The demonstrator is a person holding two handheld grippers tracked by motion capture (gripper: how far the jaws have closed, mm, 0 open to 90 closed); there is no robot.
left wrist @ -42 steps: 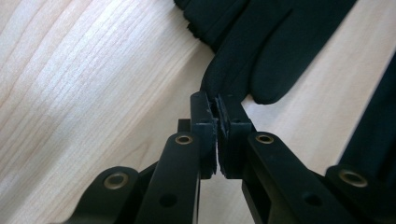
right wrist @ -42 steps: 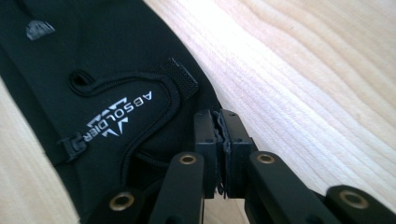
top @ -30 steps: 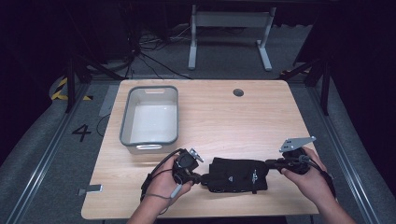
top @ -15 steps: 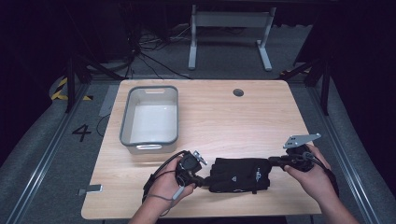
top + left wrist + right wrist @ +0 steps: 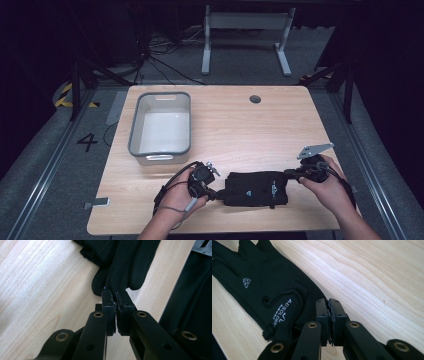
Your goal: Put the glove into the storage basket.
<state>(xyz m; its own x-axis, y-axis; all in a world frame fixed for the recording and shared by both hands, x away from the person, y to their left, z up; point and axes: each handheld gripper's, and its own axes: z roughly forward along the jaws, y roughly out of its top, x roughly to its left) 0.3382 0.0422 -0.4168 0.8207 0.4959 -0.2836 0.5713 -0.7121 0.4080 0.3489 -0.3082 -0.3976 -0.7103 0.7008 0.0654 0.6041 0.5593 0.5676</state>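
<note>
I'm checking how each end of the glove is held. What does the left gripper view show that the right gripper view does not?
The left gripper view alone shows the left gripper shut on a fingertip of the black glove. The right gripper view alone shows the right gripper shut at the cuff end, the white lettering and a small white logo on the glove. Both share the glove lying on the wooden table, with black jaws closed.

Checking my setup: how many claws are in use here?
2: the left claw shut on the black glove's fingertips, the right claw shut at its cuff end.
</note>
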